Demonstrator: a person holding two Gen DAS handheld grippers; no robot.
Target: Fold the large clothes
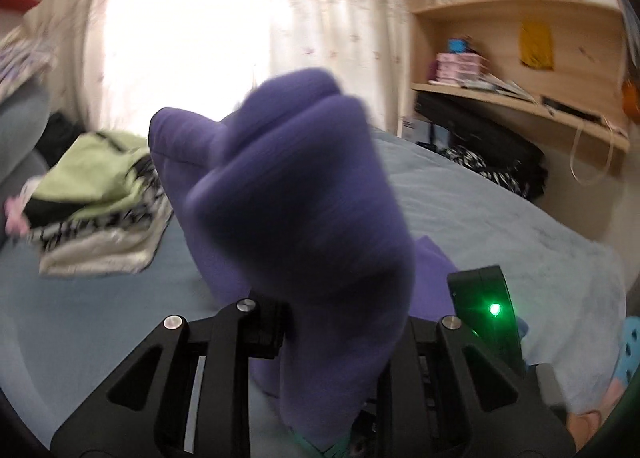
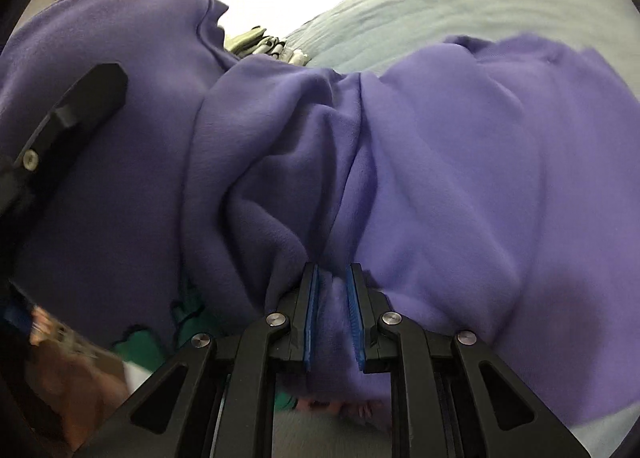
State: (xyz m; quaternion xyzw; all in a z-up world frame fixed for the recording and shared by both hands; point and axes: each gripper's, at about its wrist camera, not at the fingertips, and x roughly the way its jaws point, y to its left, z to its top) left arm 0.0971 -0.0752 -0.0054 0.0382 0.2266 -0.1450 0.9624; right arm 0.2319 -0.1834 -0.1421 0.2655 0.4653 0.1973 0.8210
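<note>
Both grippers have hold of the purple sweatshirt (image 2: 460,162), which hangs bunched over a light blue bed (image 1: 500,218).

Right gripper (image 2: 334,314): blue pads (image 2: 311,322) set narrow w/ a thick fold of the purple fabric pinched between them; cloth spreads out above and to both sides, filling most of the right wrist view. A black finger of the other gripper shows at that view's left edge, against the fabric.

Left gripper (image 1: 332,338): fingertips hidden by the cloth, but the jaws sit close together w/ purple fabric rising up from between them — clamped on the sweatshirt. The bunch stands up in front of the lens, blurred.

Behind, left wrist view: a stack of folded clothes (image 1: 100,210) on the bed at left — green piece on top. White curtain (image 1: 240,18) at back, wood shelves (image 1: 520,10) at right.
</note>
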